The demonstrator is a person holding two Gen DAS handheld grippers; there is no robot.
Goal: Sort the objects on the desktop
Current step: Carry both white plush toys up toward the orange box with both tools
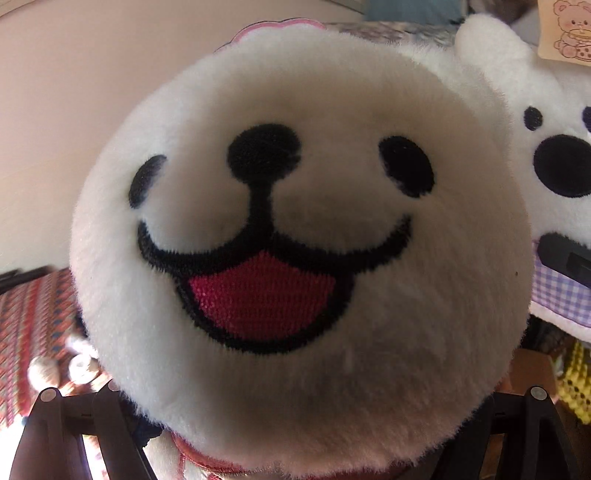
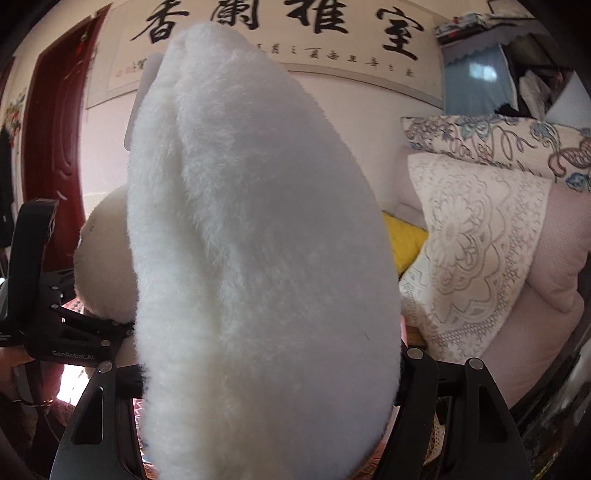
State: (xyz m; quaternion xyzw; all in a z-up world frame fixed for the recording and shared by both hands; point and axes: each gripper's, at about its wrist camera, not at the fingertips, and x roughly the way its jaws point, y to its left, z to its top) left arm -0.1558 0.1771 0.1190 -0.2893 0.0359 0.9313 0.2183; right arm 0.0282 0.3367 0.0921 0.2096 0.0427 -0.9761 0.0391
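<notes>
A white plush head with a smiling face point(image 1: 295, 229), black nose and red tongue fills the left wrist view. My left gripper point(image 1: 295, 439) is shut on it from below, one black finger point(image 1: 51, 424) on each side. To its right is a second white bear plush point(image 1: 546, 122) with a purple checked bib; a black gripper part presses on that bib. In the right wrist view the furry back of that bear plush point(image 2: 258, 229) fills the middle, with my right gripper point(image 2: 258, 362) shut on it. My left gripper point(image 2: 122, 328) shows at the left under the smiling plush point(image 2: 103, 258).
A lace-covered cushion point(image 2: 472, 258) and a floral pillow point(image 2: 498, 140) lie on a pink sofa at the right. A red door point(image 2: 55, 147) and a calligraphy scroll point(image 2: 277, 22) are behind. A patterned cloth point(image 1: 33, 325) lies below left, a yellow knitted item point(image 1: 576, 387) below right.
</notes>
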